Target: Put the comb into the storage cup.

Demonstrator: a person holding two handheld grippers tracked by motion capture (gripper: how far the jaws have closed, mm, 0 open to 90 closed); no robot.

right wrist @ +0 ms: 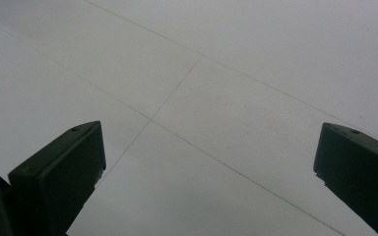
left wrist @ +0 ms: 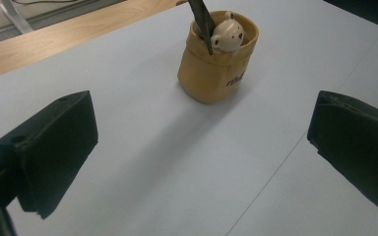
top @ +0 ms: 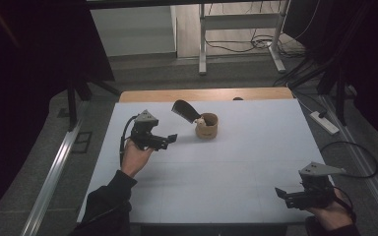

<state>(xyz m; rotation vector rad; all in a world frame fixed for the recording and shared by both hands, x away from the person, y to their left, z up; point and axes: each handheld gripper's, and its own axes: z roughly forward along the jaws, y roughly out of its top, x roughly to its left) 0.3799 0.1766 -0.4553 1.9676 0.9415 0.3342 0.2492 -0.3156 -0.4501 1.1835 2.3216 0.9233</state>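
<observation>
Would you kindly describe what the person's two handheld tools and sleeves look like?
Both are black. The left tool and right tool each carry a grey three-cornered plate on top and trail a black cable. Their two jaws are blocky black pads with small holes near the tips. The left forearm wears a dark sleeve.

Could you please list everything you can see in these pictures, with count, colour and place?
Table: one, white top with a wooden far edge, centre of the high view.
Pot: one, tan, soft-looking with dark lettering, far middle of the table.
Bear: one, cream, small figure peeking over the pot's rim.
Black tool: one, dark, standing in the pot and leaning left; what it is I cannot tell.
Power strip: one, white, on the floor right of the table.
Frame: one, light metal legs, on the floor beyond the table.
Left gripper: one, black, open, above the table left of the pot.
Right gripper: one, black, open, at the near right corner.
</observation>
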